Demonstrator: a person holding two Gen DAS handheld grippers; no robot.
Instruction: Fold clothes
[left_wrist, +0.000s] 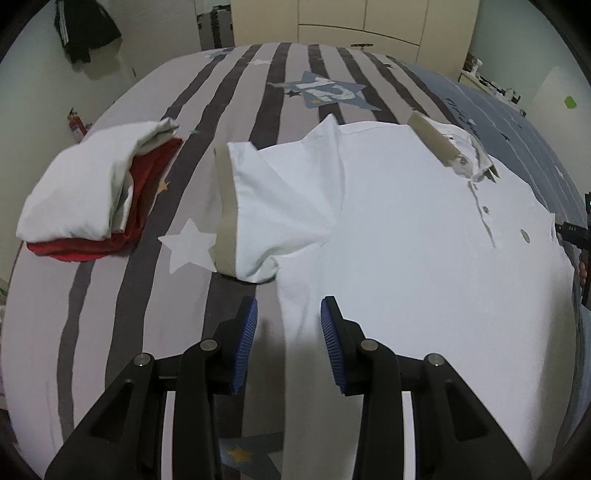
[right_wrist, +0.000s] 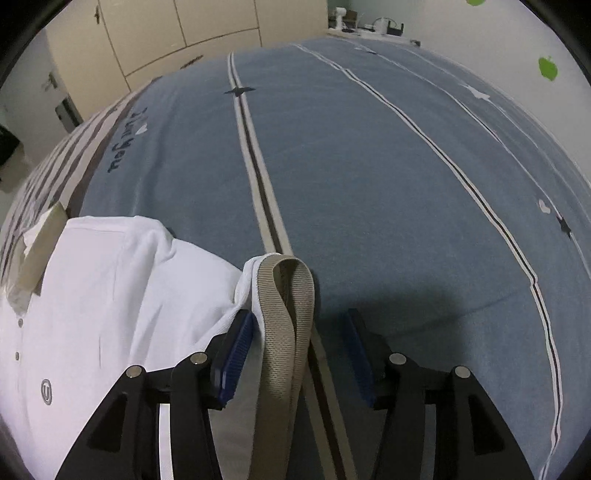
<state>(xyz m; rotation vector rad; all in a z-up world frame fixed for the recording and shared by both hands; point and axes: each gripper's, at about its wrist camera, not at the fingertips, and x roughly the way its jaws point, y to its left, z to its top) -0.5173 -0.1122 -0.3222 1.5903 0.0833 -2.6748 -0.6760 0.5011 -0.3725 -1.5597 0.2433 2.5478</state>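
A white polo shirt (left_wrist: 406, 229) with beige collar and cuffs lies front up on the bed. Its left sleeve (left_wrist: 255, 206) with a beige cuff (left_wrist: 226, 206) is spread out. My left gripper (left_wrist: 288, 325) is open, low over the shirt's side edge just below that sleeve. In the right wrist view the shirt (right_wrist: 92, 295) lies at the left, and its other sleeve's beige cuff (right_wrist: 284, 317) stands bunched between the open jaws of my right gripper (right_wrist: 299, 325). The pads do not press it.
A folded pile of white clothing (left_wrist: 77, 188) on a red garment (left_wrist: 147, 192) lies on the striped bedspread (left_wrist: 110, 325) at the left. The blue part of the bedspread (right_wrist: 369, 166) stretches ahead on the right. Wardrobes (left_wrist: 369, 22) stand behind the bed.
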